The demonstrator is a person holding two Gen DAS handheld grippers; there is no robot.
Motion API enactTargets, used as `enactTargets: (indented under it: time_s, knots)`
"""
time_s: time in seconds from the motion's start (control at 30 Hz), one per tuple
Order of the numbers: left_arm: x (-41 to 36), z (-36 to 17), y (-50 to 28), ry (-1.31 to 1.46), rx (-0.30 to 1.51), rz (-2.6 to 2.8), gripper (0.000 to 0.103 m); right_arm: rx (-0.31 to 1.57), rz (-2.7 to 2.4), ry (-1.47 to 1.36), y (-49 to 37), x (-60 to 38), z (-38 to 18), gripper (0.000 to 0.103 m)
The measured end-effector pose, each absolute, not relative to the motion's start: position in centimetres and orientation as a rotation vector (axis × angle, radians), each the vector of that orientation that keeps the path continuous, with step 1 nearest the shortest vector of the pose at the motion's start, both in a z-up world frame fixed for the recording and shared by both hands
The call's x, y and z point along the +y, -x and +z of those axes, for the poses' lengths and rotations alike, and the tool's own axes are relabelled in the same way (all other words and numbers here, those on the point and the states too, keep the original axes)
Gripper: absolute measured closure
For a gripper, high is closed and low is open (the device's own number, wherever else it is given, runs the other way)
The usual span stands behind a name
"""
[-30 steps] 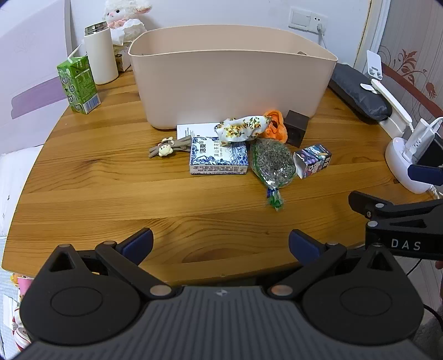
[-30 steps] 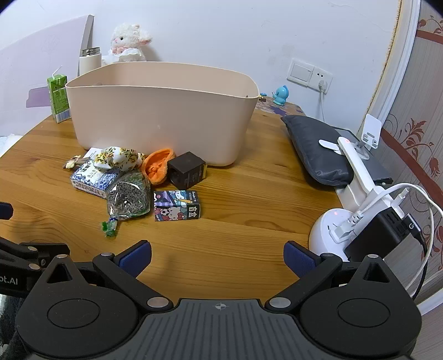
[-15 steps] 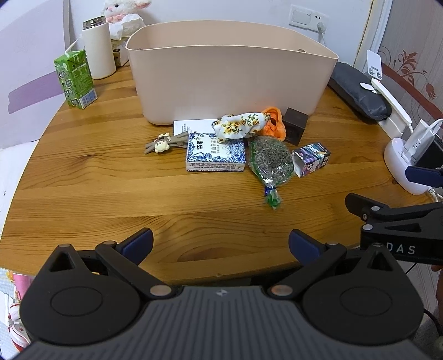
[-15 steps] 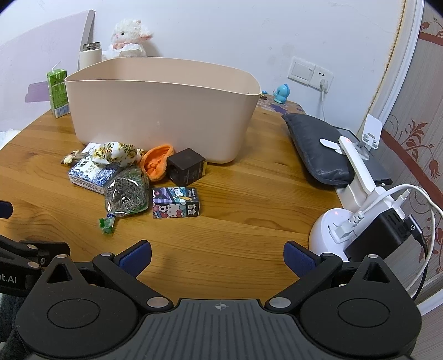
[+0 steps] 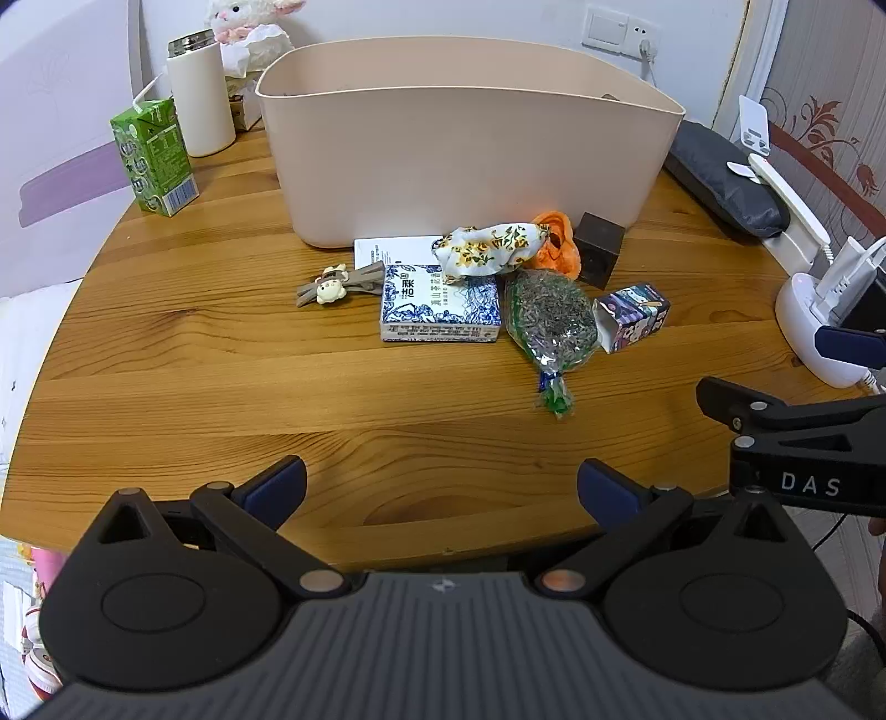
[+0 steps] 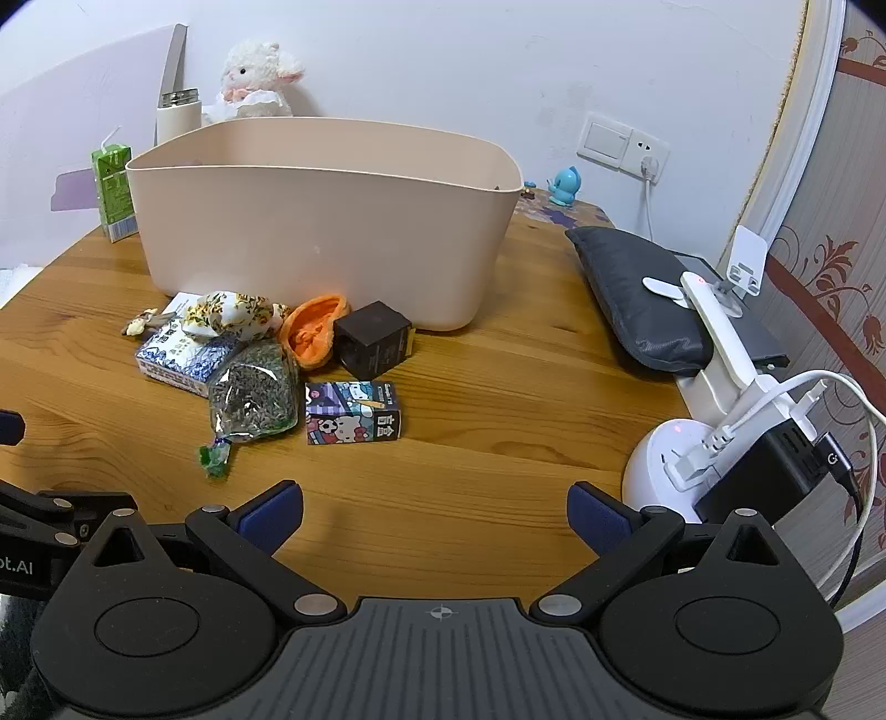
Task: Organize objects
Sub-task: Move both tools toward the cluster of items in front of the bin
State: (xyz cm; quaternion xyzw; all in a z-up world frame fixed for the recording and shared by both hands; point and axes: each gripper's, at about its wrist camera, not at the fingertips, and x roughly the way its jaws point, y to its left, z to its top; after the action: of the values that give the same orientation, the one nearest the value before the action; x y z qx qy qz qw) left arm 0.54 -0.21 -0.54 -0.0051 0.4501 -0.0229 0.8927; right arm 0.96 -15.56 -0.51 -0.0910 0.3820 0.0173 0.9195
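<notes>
A beige plastic bin (image 5: 470,160) stands on the round wooden table (image 5: 221,387). In front of it lie a blue-and-white box (image 5: 440,310), a floral pouch (image 5: 487,252), an orange pouch (image 5: 556,249), a dark cube box (image 5: 598,257), a clear bag of dried herbs (image 5: 551,321), a small cartoon box (image 5: 631,315) and a toy hair clip (image 5: 338,282). My left gripper (image 5: 440,490) is open and empty over the near table edge. My right gripper (image 6: 434,512) is open and empty, near the cartoon box (image 6: 354,412) and the herb bag (image 6: 255,396).
A green juice carton (image 5: 155,158), a white flask (image 5: 202,97) and a plush lamb (image 5: 249,14) stand at the back left. A dark grey pouch (image 6: 642,299), a white stand (image 6: 720,332) and a charger base with cables (image 6: 736,459) are at the right.
Both grippers have moved slightly forward and lower towards the objects. The jaws stay open. Nothing on the table has moved.
</notes>
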Motion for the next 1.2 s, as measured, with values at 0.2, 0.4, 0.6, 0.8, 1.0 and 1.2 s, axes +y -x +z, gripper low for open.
enactTargets:
  time_s: [0.2,0.4,0.6,0.8,1.0,1.2]
  knots:
    - [-0.1,-0.5,-0.5,0.011,0.934,-0.046,0.000,0.798,0.043,0.186,-1.2,-15.4,-0.7,0.000]
    - [0.2,-0.7,-0.6,0.012,0.939,-0.036,0.000,0.797,0.049,0.186,-1.2,-15.3,-0.7,0.000]
    - [0.2,-0.6,-0.6,0.013,0.936,-0.032,0.000,0.801,0.047,0.196,-1.2,-15.2,-0.8,0.000]
    - [0.5,-0.6,-0.9,0.022,0.938,-0.031,0.000,0.801,0.046,0.186,-1.4,-15.3,-0.7,0.000]
    - [0.6,-0.2,-1.2,0.023,0.917,-0.021,0.000,0.804,0.052,0.181,-1.8,-15.3,-0.8,0.000]
    - [0.7,-0.2,-1.7,0.030,0.923,-0.021,0.000,0.800,0.058,0.184,-2.3,-15.1,-0.8,0.000]
